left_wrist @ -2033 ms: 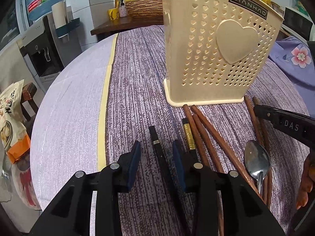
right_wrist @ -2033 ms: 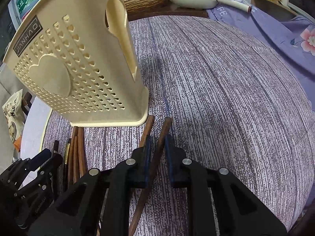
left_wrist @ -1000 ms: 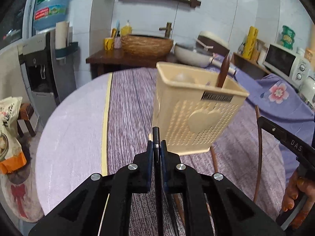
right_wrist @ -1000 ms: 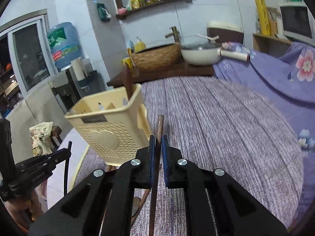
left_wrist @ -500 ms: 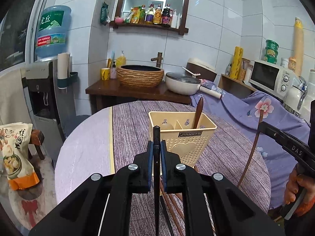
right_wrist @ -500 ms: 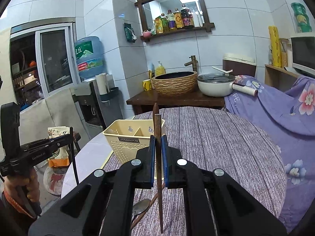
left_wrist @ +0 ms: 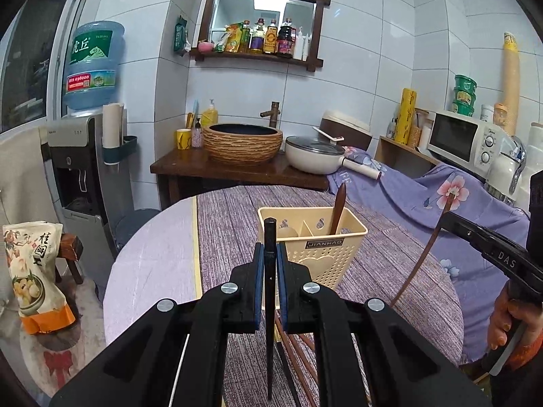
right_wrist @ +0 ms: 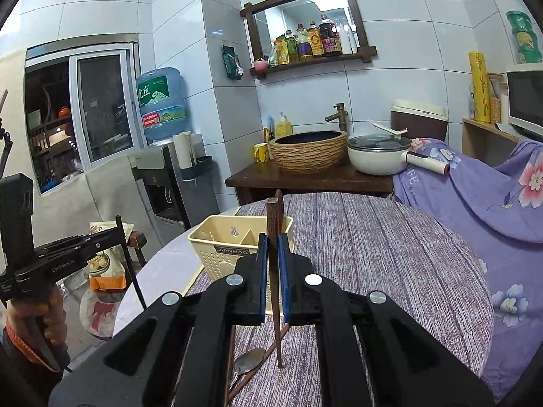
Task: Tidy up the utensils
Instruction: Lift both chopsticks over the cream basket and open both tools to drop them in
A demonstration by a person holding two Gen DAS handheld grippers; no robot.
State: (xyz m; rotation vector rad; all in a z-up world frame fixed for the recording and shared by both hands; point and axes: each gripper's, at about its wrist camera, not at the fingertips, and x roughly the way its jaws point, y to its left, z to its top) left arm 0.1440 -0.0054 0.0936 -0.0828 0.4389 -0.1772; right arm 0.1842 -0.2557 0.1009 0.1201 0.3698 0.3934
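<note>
My left gripper is shut on a black chopstick and holds it upright, high above the table. My right gripper is shut on a brown chopstick, also upright and raised. The cream utensil holder stands on the striped purple cloth ahead of both grippers; it also shows in the right wrist view. One brown utensil stands in it. More brown chopsticks and a metal spoon lie on the table below.
The round table has a pale lilac left part and a purple striped cloth. Behind it stand a wooden counter with a woven basin and a white pot. A water dispenser is at left.
Both grippers shut on chopsticks that lay on the table, lifted them up and away, and turned them upright. The holder now looks smaller and farther off.
</note>
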